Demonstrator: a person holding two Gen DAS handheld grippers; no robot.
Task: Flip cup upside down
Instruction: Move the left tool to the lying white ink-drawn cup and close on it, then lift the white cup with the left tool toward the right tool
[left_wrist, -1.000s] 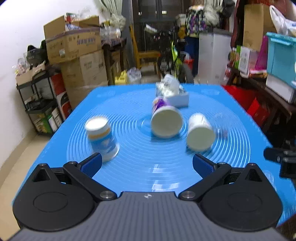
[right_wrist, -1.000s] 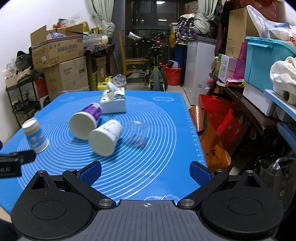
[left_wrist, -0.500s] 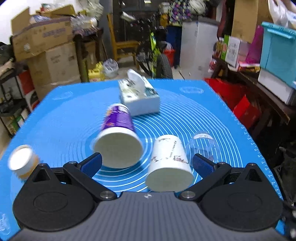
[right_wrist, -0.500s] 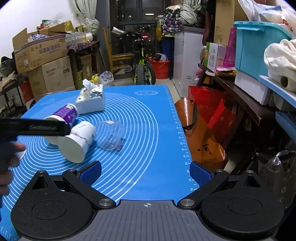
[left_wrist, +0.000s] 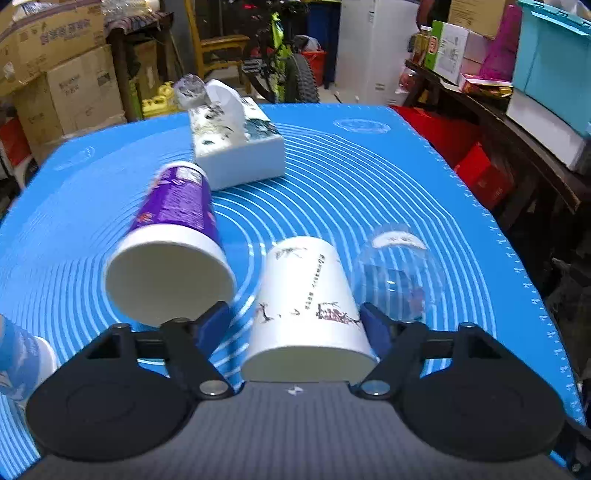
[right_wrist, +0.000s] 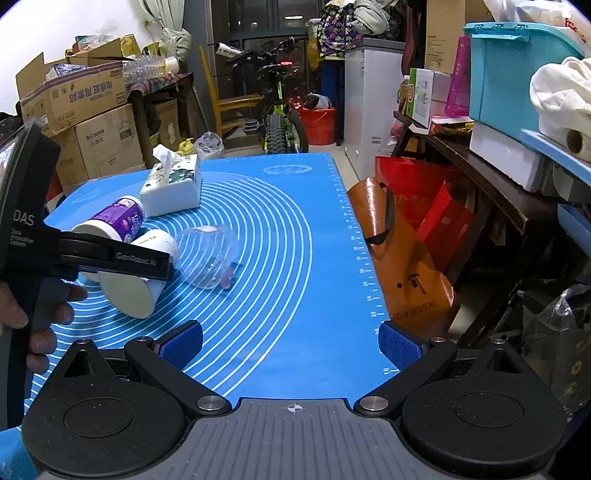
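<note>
A white paper cup (left_wrist: 306, 295) with ink drawings lies on its side on the blue mat (left_wrist: 369, 184), mouth towards me. My left gripper (left_wrist: 297, 323) is open and straddles its rim end; the right pad touches it, the left pad stands apart. In the right wrist view the cup (right_wrist: 136, 284) sits under the left gripper's finger (right_wrist: 122, 258). A purple cup (left_wrist: 173, 236) lies on its side to the left. A clear plastic cup (left_wrist: 397, 273) lies to the right. My right gripper (right_wrist: 290, 343) is open and empty over the mat's near right part.
A tissue box (left_wrist: 236, 144) stands behind the cups. A blue-patterned cup (left_wrist: 22, 362) is at the left edge. Beyond the mat's right edge are a brown bag (right_wrist: 402, 258) and shelves; boxes and a bicycle stand behind.
My left gripper has moved forward and to the right, and its fingers have narrowed around the white cup. My right gripper has shifted slightly; the left gripper now crosses its view.
</note>
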